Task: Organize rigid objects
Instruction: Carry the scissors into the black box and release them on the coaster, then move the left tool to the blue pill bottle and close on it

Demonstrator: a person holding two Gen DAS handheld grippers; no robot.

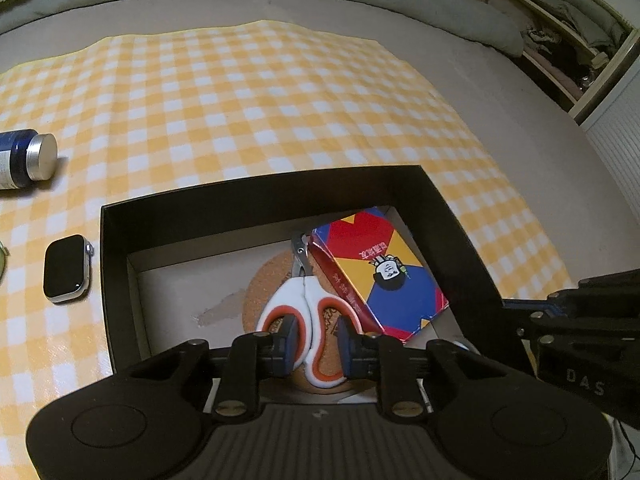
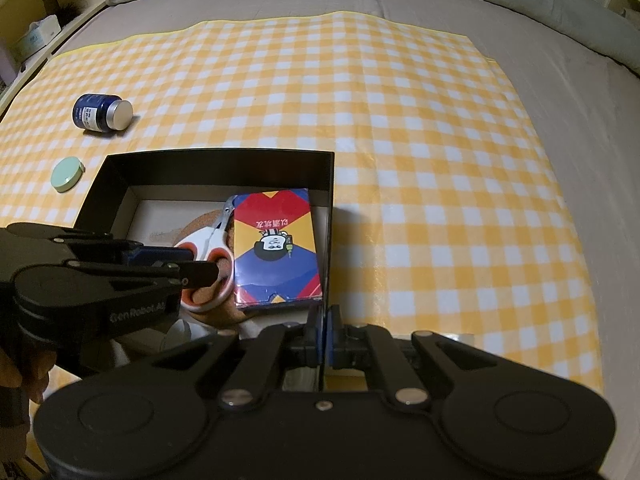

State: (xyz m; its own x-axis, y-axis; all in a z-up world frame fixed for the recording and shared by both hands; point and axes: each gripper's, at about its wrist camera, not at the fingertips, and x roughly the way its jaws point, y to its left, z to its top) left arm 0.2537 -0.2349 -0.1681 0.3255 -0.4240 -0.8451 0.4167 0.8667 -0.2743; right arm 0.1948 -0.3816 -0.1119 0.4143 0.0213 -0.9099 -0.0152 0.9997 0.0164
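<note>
Yellow-checked cloth point(image 2: 400, 120) covers a bed, and a black box point(image 1: 256, 196) sits on it toward the near side. Inside the box lie a cork coaster point(image 1: 260, 284), a bright card pack point(image 1: 384, 276) against the right wall, and scissors point(image 1: 304, 308) resting partly on the coaster, blades just beside the pack.

The left gripper point(image 1: 316, 346) reaches down into the box and pinches the scissors by one handle loop, one finger poked through each ring. The right gripper point(image 2: 323, 340) is pressed together on the box's right wall, seemingly steadying it.

Outside the box, a watch point(image 1: 66, 268) lies just beside its left wall, a blue jar point(image 2: 102, 113) lies on its side farther off, and a small green tin point(image 2: 67, 175) sits near the box's far left corner. My guess is those three are left to pack.

Trouble could come at the release. With fingers threaded through the rings, a lift before the jaws spread enough may drag the scissors back up or tip them onto the pack. The blades could also nudge the pack. If the right gripper tugs, the light box may slide on the cloth, and the jar looks free to roll.
</note>
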